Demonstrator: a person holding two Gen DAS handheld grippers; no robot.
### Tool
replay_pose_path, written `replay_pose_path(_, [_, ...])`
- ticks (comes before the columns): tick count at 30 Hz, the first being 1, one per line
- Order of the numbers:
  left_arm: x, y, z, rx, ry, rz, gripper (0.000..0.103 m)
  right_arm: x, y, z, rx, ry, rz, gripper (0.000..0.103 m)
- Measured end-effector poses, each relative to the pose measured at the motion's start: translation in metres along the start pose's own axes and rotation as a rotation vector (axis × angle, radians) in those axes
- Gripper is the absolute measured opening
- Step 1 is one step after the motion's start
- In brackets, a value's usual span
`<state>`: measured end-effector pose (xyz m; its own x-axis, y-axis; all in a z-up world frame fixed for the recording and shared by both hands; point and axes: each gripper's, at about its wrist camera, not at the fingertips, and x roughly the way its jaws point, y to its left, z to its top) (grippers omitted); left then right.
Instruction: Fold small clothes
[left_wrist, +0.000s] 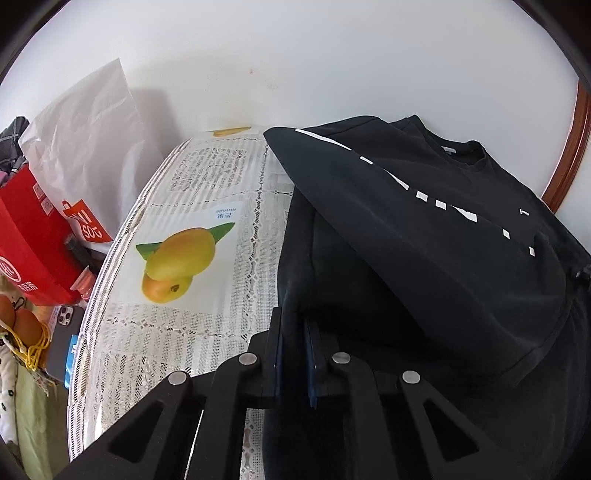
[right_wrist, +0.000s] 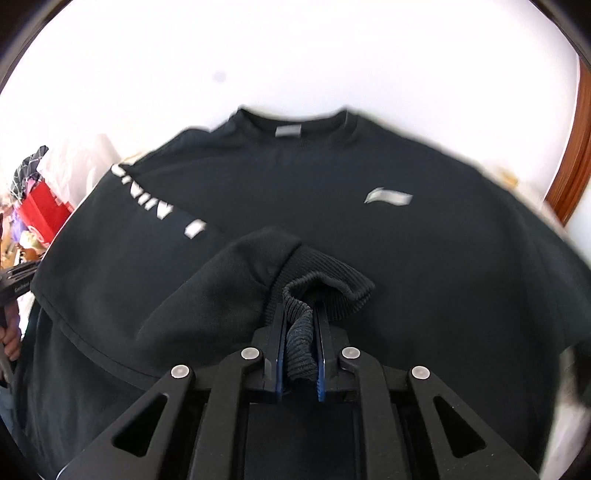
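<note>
the right gripper (right_wrist: 298, 325) pinched the ribbed cuff (right_wrist: 325, 284) of a black cotton sweatshirt (right_wrist: 314, 184) spread on the lace-covered table (left_wrist: 192, 332), apparently to fold its sleeve inward; the left gripper (left_wrist: 293, 332) clamped the garment's side edge, likely steadying it.

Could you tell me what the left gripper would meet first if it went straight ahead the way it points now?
Probably the black sweatshirt: the left gripper sits at its left edge, with dark fabric directly ahead of its narrowly parted fingers, though depth is hard to judge.

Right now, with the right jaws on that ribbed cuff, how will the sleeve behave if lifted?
Likely floppy: the ribbed cuff bunches and curls in the right gripper. The sleeve sags onto the black sweatshirt, so it should trail and drape. The thick knit probably won't slip out.
</note>
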<state>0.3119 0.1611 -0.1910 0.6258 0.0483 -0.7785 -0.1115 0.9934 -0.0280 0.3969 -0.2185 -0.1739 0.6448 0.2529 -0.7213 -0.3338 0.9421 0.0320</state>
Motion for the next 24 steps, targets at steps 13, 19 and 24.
replay_pose_path(13, [0.001, 0.027, -0.004, -0.135, 0.018, -0.1, 0.008, -0.03, -0.098, 0.045, 0.203, -0.108, -0.185, 0.013])
replay_pose_path(19, [-0.001, 0.021, -0.005, -0.099, 0.027, -0.072, 0.012, -0.002, -0.102, 0.017, 0.19, 0.051, -0.237, 0.027])
replay_pose_path(24, [-0.019, 0.018, -0.003, -0.08, -0.003, -0.102, 0.022, -0.009, -0.106, -0.002, 0.17, 0.085, -0.291, 0.032])
